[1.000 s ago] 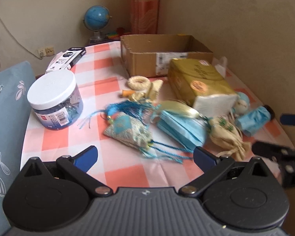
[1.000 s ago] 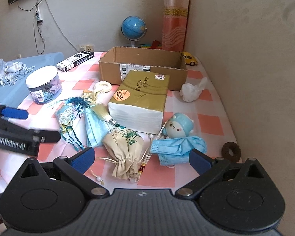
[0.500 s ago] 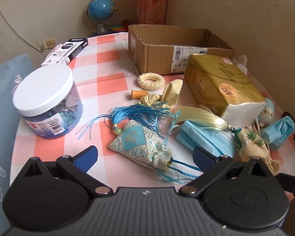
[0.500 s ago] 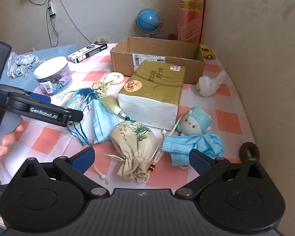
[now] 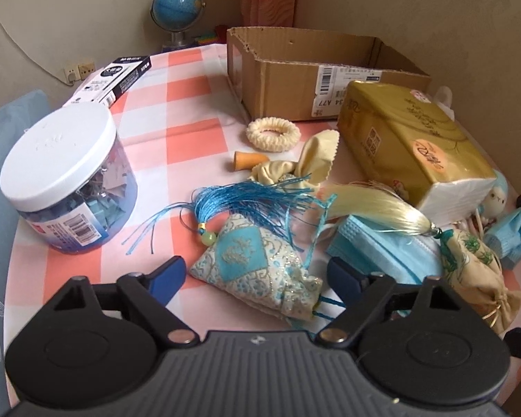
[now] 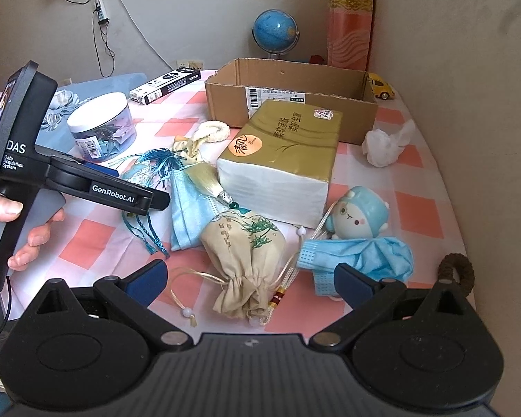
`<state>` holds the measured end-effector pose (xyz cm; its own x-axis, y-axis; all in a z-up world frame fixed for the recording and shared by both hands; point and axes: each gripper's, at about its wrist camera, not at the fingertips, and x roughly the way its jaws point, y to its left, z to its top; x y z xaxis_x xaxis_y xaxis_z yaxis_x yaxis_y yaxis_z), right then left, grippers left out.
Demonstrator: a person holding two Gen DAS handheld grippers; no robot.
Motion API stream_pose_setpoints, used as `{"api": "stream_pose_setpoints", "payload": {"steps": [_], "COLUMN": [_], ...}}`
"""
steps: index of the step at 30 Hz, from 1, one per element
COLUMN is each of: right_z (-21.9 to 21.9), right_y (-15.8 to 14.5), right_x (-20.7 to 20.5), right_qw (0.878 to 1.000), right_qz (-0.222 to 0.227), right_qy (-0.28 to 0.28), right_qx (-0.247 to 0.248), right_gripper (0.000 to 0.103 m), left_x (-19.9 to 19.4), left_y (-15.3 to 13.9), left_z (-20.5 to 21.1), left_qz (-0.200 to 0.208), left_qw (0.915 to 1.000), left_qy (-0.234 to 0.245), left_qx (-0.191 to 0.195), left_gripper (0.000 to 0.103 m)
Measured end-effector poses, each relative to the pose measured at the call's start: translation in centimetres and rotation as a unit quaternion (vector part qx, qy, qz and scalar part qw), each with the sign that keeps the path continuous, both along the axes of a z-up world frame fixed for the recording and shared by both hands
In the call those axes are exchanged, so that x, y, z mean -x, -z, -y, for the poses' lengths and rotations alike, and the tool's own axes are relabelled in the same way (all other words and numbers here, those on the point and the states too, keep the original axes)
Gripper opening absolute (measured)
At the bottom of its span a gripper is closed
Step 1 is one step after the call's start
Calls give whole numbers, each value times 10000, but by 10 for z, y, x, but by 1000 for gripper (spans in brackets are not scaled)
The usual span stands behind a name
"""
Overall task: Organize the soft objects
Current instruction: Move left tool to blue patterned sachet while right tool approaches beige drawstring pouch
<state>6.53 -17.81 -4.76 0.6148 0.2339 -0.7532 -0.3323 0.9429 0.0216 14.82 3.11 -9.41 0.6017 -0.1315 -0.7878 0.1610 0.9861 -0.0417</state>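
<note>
Left gripper, jaws spread, straddles the blue sachet; right gripper, spread too, faces the beige pouch at twelve o'clock.

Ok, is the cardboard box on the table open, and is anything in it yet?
Open: the cardboard box has no lid or flaps over its top. Contents: cannot tell, since its front wall hides the floor in both views.

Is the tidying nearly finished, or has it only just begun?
Only just begun. The cardboard box looks empty from here, so nothing seems put away. The left gripper is open around the blue sachet, not holding it yet. The right gripper is open near the beige pouch. The masks, the plush toy and the scrunchies still wait on the table.
</note>
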Motion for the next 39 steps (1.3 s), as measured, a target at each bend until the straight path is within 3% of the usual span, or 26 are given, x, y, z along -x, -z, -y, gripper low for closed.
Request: {"api": "stream_pose_setpoints", "payload": {"steps": [4, 13, 22, 28, 33, 39], "right_z": [1, -5, -19, -19, -18, -21], "right_y": [0, 3, 11, 19, 24, 24], "right_x": [-1, -3, -13, -27, -35, -34], "right_qw": [10000, 9999, 9989, 9991, 9992, 9990], "right_qz": [-12, -40, -110, -194, -262, -256], "right_qy": [-5, -142, -416, -319, -227, -215], "right_qx": [-8, 11, 176, 195, 183, 296], "right_gripper": [103, 101, 87, 81, 68, 57], "left_x": [3, 17, 30, 29, 28, 30], "left_y": [-2, -5, -6, -5, -4, -7], "left_z": [1, -2, -8, -8, -6, -6], "left_qz": [27, -21, -93, -81, -67, -35], "left_qw": [10000, 9999, 9999, 9999, 9999, 9997], "left_qy": [47, 35, 0, 2, 50, 152], "left_qx": [-65, -99, -84, -96, -120, -174], "left_gripper": [73, 66, 66, 68, 68, 61]}}
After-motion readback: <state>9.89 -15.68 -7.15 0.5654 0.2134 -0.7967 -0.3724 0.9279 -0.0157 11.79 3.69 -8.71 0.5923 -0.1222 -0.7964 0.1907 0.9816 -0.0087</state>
